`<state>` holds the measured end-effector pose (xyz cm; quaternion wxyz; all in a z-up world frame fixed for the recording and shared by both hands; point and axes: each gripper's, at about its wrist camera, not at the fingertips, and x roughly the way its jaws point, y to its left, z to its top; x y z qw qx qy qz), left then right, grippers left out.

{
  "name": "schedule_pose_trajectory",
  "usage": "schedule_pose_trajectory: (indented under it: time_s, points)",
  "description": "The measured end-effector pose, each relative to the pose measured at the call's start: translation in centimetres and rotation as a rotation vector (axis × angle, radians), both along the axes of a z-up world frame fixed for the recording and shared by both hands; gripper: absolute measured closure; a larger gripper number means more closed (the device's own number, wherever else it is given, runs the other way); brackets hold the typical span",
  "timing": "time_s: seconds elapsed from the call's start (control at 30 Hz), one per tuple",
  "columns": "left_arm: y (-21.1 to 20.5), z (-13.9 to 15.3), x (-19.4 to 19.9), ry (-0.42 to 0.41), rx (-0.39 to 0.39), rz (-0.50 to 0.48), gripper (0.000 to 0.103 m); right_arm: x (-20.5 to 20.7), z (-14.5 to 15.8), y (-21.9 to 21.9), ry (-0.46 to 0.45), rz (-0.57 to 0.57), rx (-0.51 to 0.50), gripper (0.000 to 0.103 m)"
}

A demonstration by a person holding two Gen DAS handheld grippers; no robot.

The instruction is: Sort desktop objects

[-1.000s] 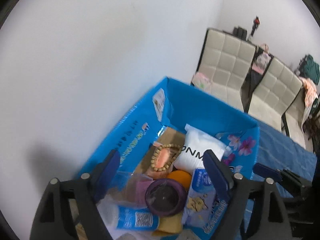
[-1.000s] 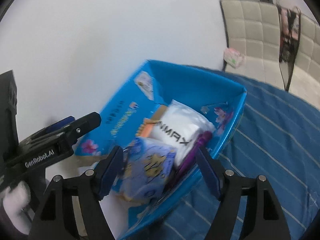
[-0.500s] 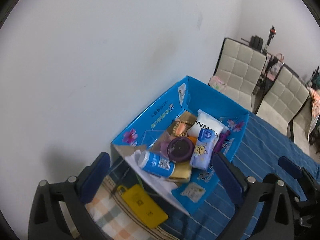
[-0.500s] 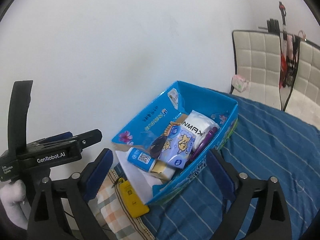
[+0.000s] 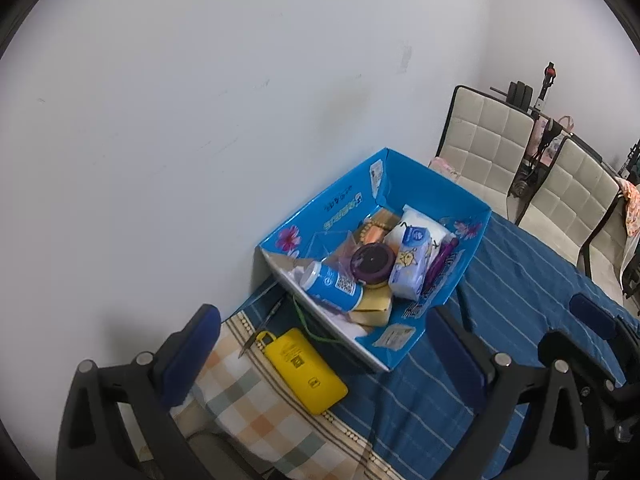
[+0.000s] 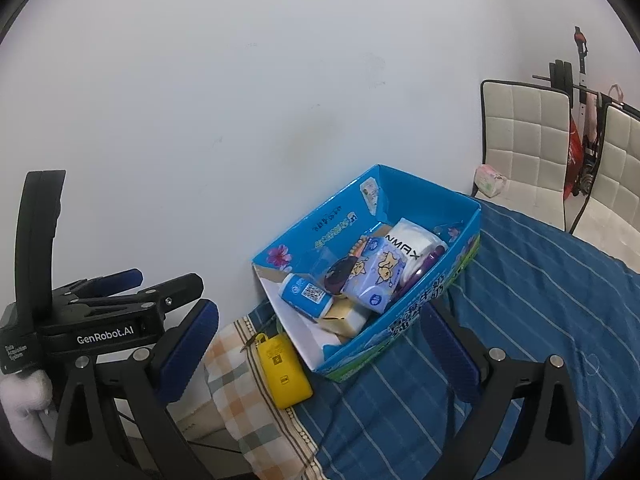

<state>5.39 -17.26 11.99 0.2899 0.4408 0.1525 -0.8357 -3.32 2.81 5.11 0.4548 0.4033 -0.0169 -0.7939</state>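
Hovering tilted downward, both the left claw [image 5: 320, 344] and right claw [image 6: 320, 340] gape empty above the blue box [image 5: 436, 188].

Even, soft indoor light; both views sharp
Fisheye bends the edges, dark vignette at corners; faint shadow on white wall [image 5: 200, 120] by the blue box [image 5: 436, 184]; no glare

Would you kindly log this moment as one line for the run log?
left gripper: open, empty | right gripper: opening, empty | blue box: full, on bed | yellow case: beside box
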Motion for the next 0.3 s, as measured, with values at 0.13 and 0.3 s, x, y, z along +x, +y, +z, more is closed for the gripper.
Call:
schedule_pose_trajectory:
  time_s: [0.13, 0.3]
  points:
    - [0.9, 0.6, 0.2, -0.001, -0.047, -0.006, 0.002, 0.4, 0.2, 0.2, 0.007, 0.003, -0.007, 0.0]
    - [2.1, 1.4, 0.4, 0.012, -0.1, -0.018, 0.002, 0.7, 0.4, 0.7, 0.011, 0.006, -0.009, 0.0]
